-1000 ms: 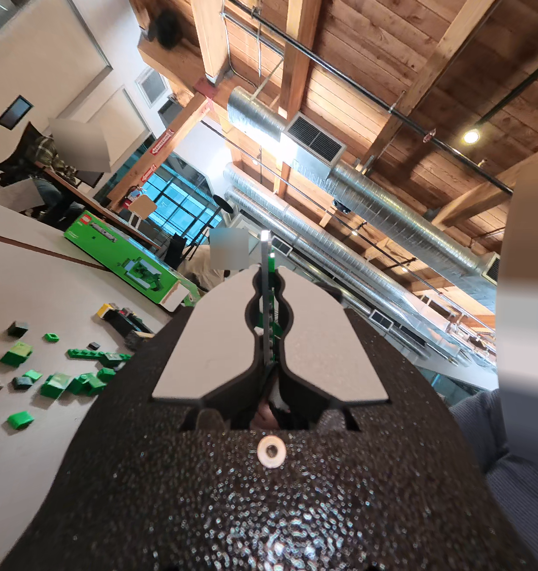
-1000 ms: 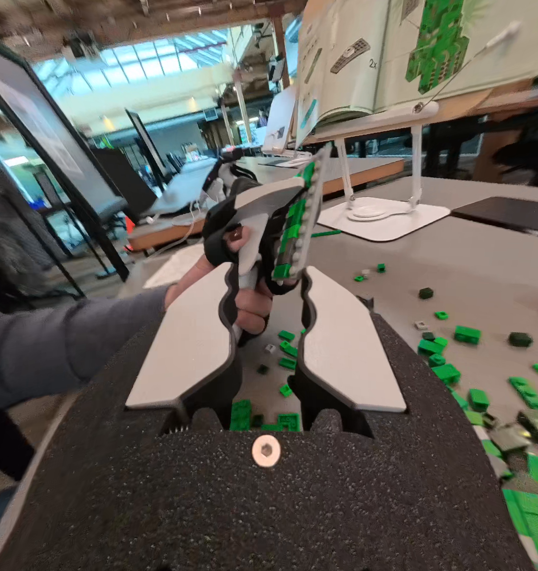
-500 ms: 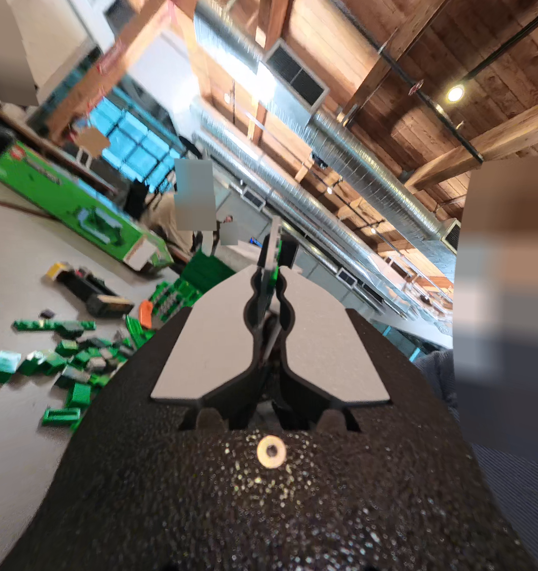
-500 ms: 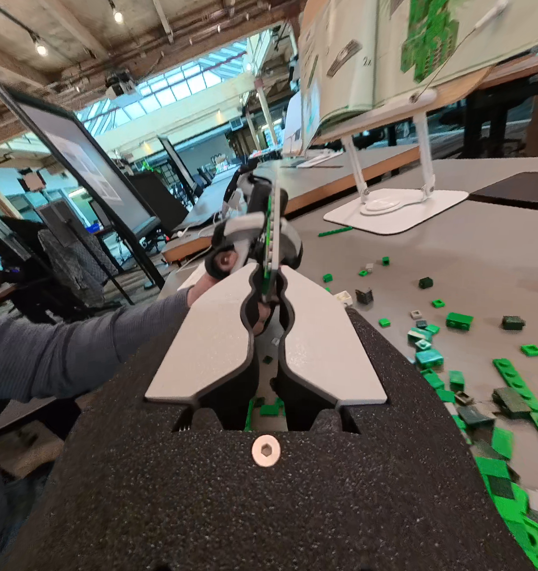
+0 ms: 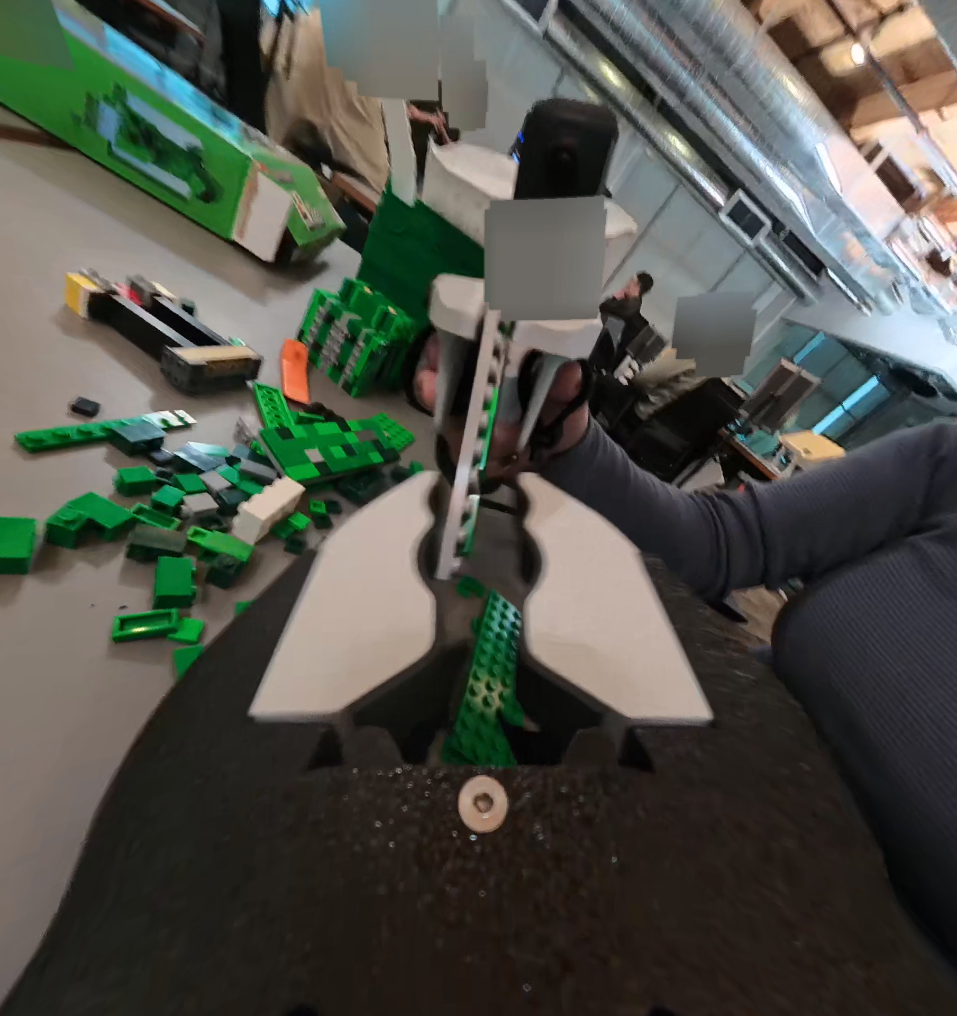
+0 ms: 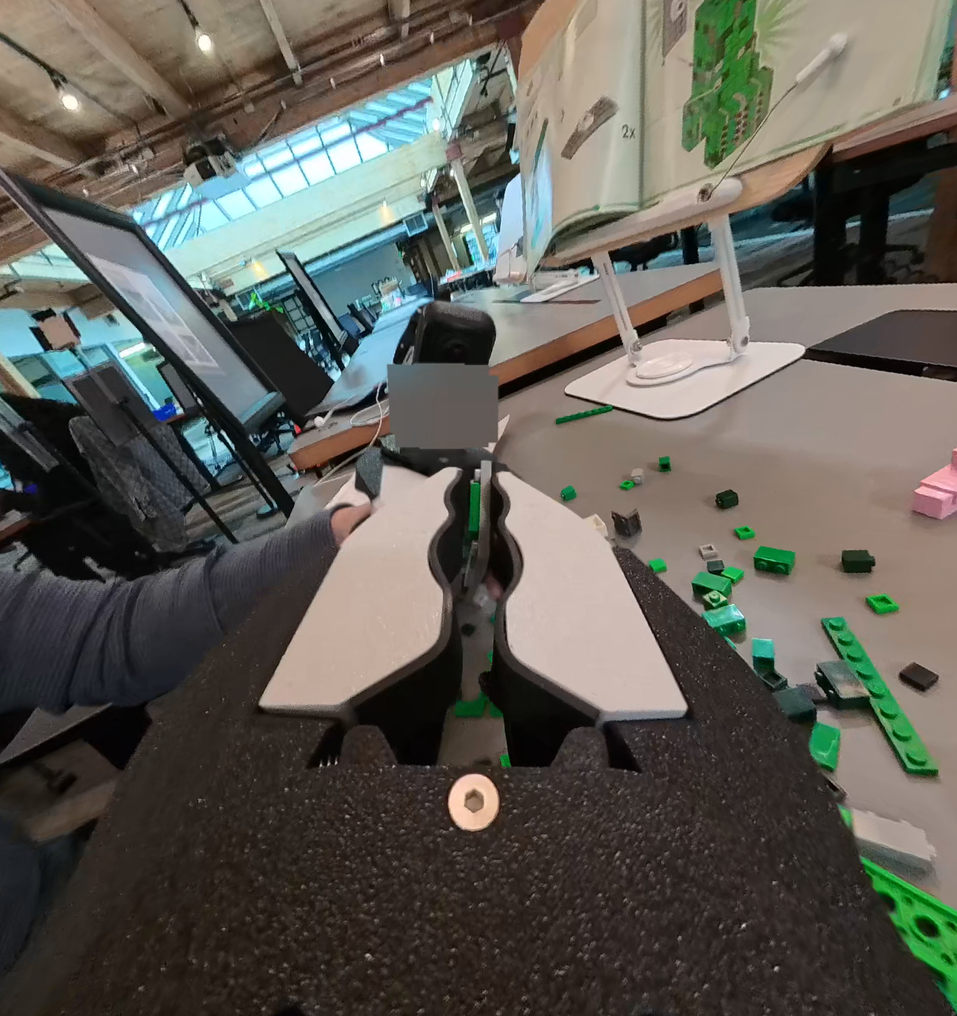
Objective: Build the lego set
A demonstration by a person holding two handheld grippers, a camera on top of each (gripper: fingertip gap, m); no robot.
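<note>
A thin grey and green lego plate assembly stands edge-on in the air between both grippers. My left gripper is open, its jaws on either side of the plate's lower end without touching it. My right gripper is shut on the plate assembly. It also shows farther off in the left wrist view, clamped on the plate's upper part. Beyond the plate in the right wrist view are the left gripper's camera and a grey sleeve.
Loose green bricks lie over the grey table, more at the right. A green box, a built green block and a black assembly stand behind. An instruction book on a white stand and a pink pig sit farther off.
The left gripper held the plate alone. The right gripper then closed on it, and now the left gripper has opened and tipped down toward the table.
</note>
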